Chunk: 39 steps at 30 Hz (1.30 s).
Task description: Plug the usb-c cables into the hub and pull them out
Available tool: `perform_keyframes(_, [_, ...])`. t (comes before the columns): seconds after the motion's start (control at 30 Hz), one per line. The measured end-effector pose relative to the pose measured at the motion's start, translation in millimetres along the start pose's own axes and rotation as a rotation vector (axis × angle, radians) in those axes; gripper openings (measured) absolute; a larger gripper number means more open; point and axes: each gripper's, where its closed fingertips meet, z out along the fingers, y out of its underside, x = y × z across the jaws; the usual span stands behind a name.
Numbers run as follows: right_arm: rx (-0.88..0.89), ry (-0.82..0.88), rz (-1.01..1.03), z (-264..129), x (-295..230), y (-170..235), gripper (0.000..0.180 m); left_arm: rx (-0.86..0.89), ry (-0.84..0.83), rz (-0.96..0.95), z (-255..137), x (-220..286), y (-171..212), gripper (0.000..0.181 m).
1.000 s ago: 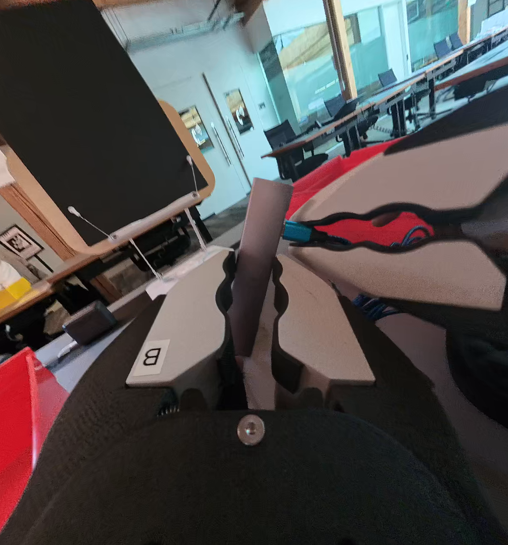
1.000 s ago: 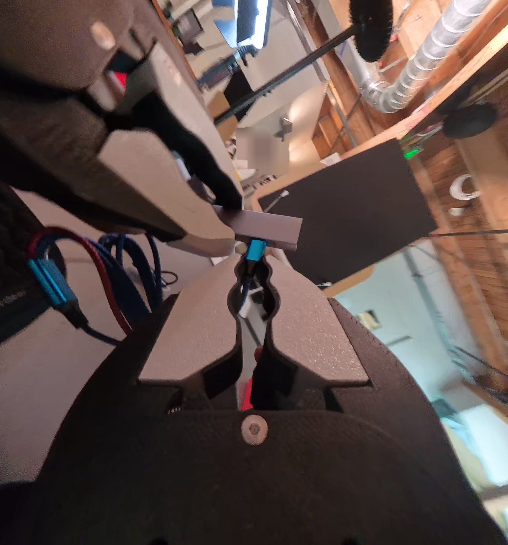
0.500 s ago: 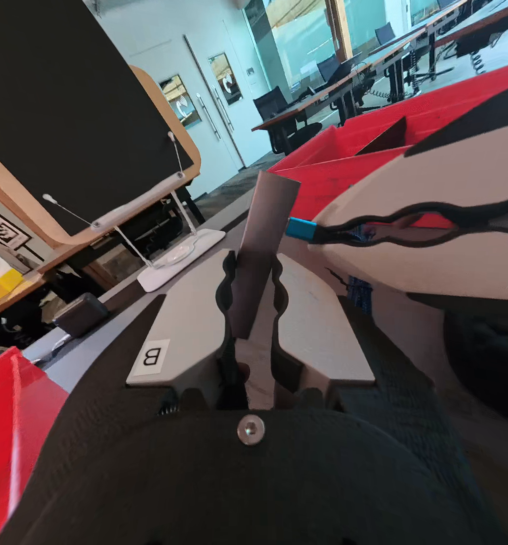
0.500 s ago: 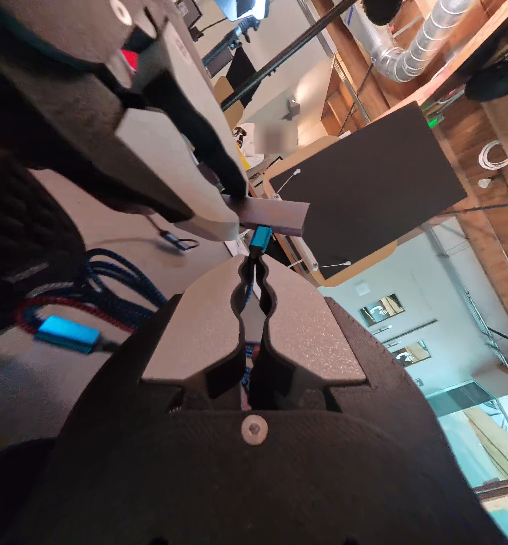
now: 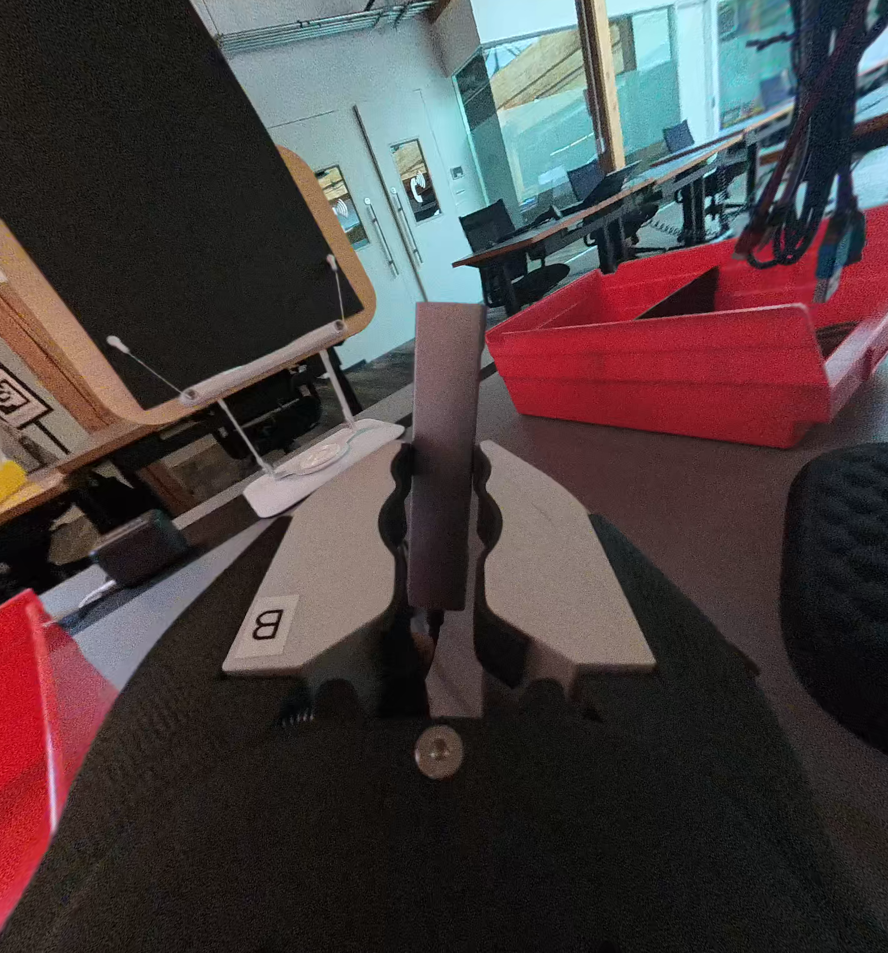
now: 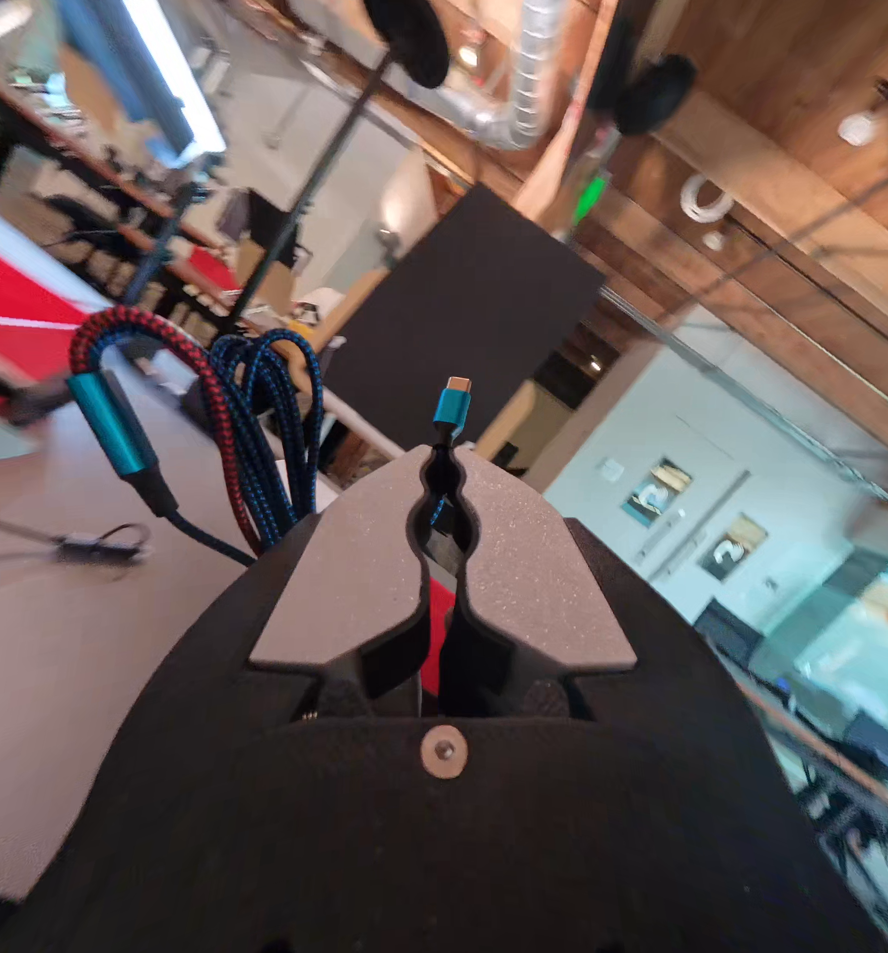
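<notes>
My left gripper is shut on a slim grey hub that stands upright between its fingers, with no cable in it. My right gripper is shut on a blue braided usb-c cable just behind its blue plug, which sticks out past the fingertips with its metal tip free in the air. The rest of the cable bundle, blue and red braid with a larger blue connector, hangs to the left of the fingers. In the left wrist view the bundle dangles at the top right. The right gripper itself is out of that view.
A red bin sits on the grey table beyond the hub. Another red bin is at the near left. A white stand and a small dark box sit at the table's far left edge. A dark object lies on the table in the right wrist view. One gripper's finger ends stand about 20 centimetres off the other's.
The blue plug has come out of the hub. My right gripper has pulled away and up with the cable and has left the left wrist view. The hub stays in my left gripper.
</notes>
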Motion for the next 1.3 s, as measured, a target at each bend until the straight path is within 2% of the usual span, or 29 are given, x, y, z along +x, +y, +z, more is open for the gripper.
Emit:
perform_keyframes(0.13, [-0.094, 0.188, -0.008, -5, 73, 32, 0.002, -0.041, 0.012, -0.037, 3, -1, 10, 0.023])
perform_keyframes(0.3, [-0.455, 0.112, -0.002, -2, 74, 134, 0.003, -0.074, 0.013, -0.049, 4, 3, 14, 0.023])
perform_keyframes(0.37, [-0.577, 0.048, 0.089, -2, 65, 169, 0.004, -0.104, 0.008, -0.053, 4, 1, 19, 0.023])
perform_keyframes(0.47, [-0.671, 0.012, 0.208, -5, 60, 193, 0.021, -0.096, 0.017, -0.078, 4, 0, 18, 0.023])
perform_keyframes(0.57, [-0.732, 0.003, 0.264, -9, 59, 200, 0.043, -0.088, 0.022, -0.098, 2, -3, 18, 0.023])
perform_keyframes(0.73, [-0.669, 0.039, 0.317, -6, 62, 181, 0.051, -0.085, 0.031, -0.111, 4, -3, 19, 0.023])
perform_keyframes(0.8, [-0.588, 0.003, 0.374, -1, 55, 155, 0.054, -0.087, 0.041, -0.118, 5, -2, 21, 0.023])
perform_keyframes(0.87, [-0.457, -0.114, 0.485, 7, 32, 113, 0.055, -0.095, 0.034, -0.131, 7, -5, 25, 0.023])
perform_keyframes(0.93, [-0.347, -0.242, 0.579, 14, -1, 73, 0.054, -0.151, 0.039, -0.167, 13, -7, 37, 0.023])
perform_keyframes(1.0, [-0.34, -0.369, 0.619, 19, -44, 55, 0.061, -0.211, 0.067, -0.188, 20, -7, 43, 0.023])
perform_keyframes(1.07, [-0.413, -0.464, 0.629, 25, -87, 60, 0.076, -0.226, 0.069, -0.14, 31, -14, 41, 0.023])
perform_keyframes(1.13, [-0.498, -0.515, 0.647, 31, -124, 79, 0.082, -0.24, 0.076, -0.109, 43, -21, 41, 0.023])
perform_keyframes(1.3, [-0.66, -0.47, 0.648, 44, -169, 138, 0.093, -0.231, 0.049, -0.108, 53, -27, 60, 0.023])
